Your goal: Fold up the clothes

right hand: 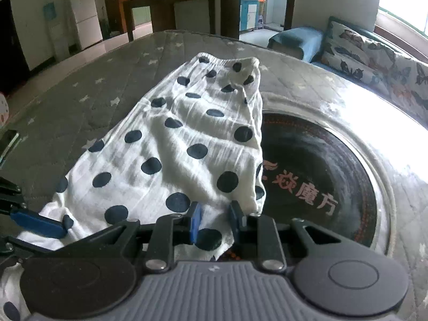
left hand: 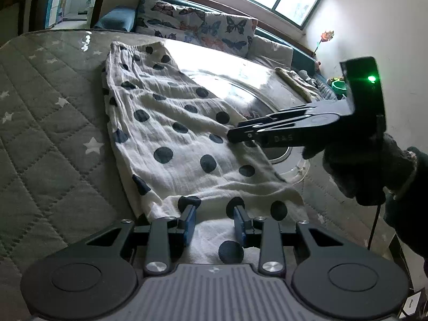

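The left claw (left hand: 215,223) sits at the near hem of the skirt (left hand: 171,123), its blue pads (left hand: 190,220) spread with the white cloth lying between them, not pinched from what I can see. The right claw (right hand: 214,223) is at the same hem further along, toward the skirt's right corner, and its fingers also stand apart with a fold of dotted cloth running up between them; in the left camera this claw (left hand: 232,135) comes in from 3 o'clock with its tip low over the cloth, held by a gloved hand (left hand: 374,171). The skirt lies flat on the quilt (left hand: 40,107), which is grey with white stars, its elastic waist (right hand: 230,60) at 12 o'clock and its wide hem at 6 o'clock nearest the claws. Its right edge overlaps a round dark disc (right hand: 321,165) with lettering, at about 3 o'clock from the skirt. Butterfly cushions (left hand: 198,26) line the far side at 1 o'clock. The cloth looks thin, crinkled and very light, so I judge it will sag and bunch rather than hold a line; it should not slip much in rubbery pads. Taking the two hem corners, one per claw, and carrying them up to the waist seems the sensible hold, keeping the hem taut between them so the fold lands straight.
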Demonstrator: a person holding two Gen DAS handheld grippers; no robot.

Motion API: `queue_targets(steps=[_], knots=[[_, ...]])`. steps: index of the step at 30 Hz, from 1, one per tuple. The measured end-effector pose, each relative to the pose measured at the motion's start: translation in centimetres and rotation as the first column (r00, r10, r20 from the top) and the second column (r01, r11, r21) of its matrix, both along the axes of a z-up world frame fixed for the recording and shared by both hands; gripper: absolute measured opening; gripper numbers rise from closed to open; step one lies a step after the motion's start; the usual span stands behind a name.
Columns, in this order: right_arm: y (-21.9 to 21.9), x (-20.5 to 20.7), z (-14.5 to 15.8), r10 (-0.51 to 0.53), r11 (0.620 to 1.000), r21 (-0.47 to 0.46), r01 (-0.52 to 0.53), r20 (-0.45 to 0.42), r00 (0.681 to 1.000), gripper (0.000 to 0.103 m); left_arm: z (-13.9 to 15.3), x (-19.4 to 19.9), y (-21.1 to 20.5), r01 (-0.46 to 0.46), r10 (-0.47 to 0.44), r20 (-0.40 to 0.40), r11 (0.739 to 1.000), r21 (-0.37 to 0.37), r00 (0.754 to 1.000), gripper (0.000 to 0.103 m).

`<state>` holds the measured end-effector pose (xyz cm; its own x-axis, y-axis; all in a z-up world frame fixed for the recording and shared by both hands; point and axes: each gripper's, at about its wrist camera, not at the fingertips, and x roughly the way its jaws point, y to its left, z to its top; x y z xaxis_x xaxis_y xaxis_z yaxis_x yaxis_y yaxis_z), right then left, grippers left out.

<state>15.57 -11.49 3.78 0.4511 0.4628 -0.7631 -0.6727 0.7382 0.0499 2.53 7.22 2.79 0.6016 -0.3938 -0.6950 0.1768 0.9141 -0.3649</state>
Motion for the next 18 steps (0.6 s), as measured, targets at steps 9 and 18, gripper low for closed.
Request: queue_targets(steps=[9, 18], knots=[[-3.4, -7.4, 2.8, 0.108, 0.994, 0.026, -0.107, -0.068, 0.992, 0.030, 1.7, -3.6, -0.1, 0.000, 0.001, 0.023, 1.000, -0.013, 1.000, 0.036], [-4.5, -11.7, 1.9, 0.148, 0.989, -0.014, -0.150, -0.106, 0.983, 0.030, 1.0, -4.8, -1.7, 0.042, -0.041, -0.022, 0.998, 0.046, 0.999, 0.036]])
